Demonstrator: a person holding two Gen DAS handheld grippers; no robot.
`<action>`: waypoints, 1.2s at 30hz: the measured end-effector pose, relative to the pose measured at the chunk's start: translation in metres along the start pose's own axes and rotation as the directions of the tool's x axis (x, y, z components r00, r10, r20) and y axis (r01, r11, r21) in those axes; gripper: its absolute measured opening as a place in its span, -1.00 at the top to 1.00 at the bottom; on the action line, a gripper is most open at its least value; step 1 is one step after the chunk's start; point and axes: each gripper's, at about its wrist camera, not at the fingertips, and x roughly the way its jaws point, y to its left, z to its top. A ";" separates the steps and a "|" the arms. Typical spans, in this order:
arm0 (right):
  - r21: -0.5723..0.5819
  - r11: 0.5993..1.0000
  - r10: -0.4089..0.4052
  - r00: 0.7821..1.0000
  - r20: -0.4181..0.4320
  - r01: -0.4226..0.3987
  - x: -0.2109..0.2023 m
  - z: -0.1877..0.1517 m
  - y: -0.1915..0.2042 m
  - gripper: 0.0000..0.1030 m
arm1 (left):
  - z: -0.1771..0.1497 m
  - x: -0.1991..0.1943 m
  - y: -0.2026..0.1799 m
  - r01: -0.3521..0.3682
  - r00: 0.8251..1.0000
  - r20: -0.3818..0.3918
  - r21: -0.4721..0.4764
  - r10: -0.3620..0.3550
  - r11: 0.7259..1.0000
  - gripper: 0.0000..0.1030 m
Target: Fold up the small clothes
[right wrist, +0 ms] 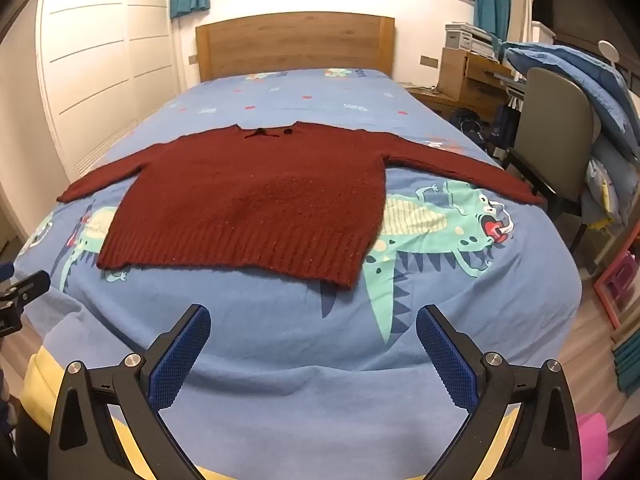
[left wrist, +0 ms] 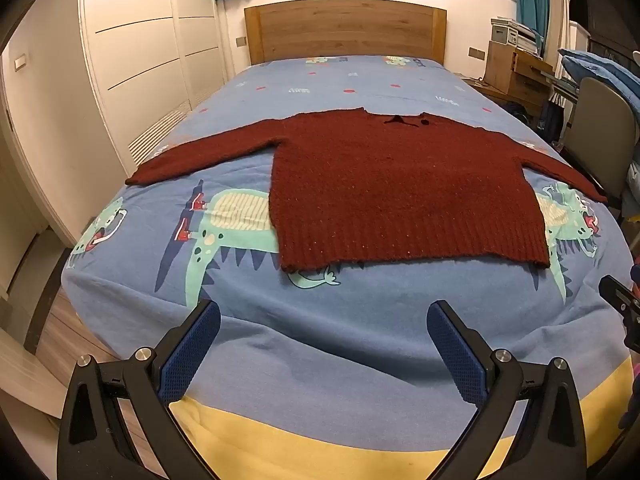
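Maroon ribbed knit, the sweater [left wrist: 400,184] lies flat, sleeves spread, ahead of both claws on the bed [left wrist: 320,340]. Left claw [left wrist: 323,354] and right claw [right wrist: 313,354] gape wide, holding nothing.

Bedspread [left wrist: 328,332] bare on the near side of sweater [left wrist: 400,184] | bare again beyond sweater toward headboard [left wrist: 344,28] | chair [right wrist: 556,128] close off sweater's right sleeve | wardrobe [left wrist: 136,60] left.
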 end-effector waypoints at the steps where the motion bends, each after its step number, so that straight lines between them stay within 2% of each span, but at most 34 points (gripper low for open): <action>1: 0.000 1.000 0.000 1.000 0.001 0.000 0.000 0.000 0.000 -1.00 | 0.000 0.000 0.000 0.001 1.000 -0.001 -0.001 -0.001 1.000 -0.98; 21: -0.003 1.000 -0.004 1.000 -0.006 0.004 0.000 0.001 0.003 -1.00 | -0.007 0.008 -0.001 0.037 0.999 -0.020 -0.016 -0.037 0.999 -0.98; 36: -0.003 1.000 -0.006 1.000 -0.004 0.006 0.001 -0.001 0.002 -1.00 | -0.004 0.002 -0.002 0.060 0.998 -0.007 -0.014 -0.060 0.998 -0.98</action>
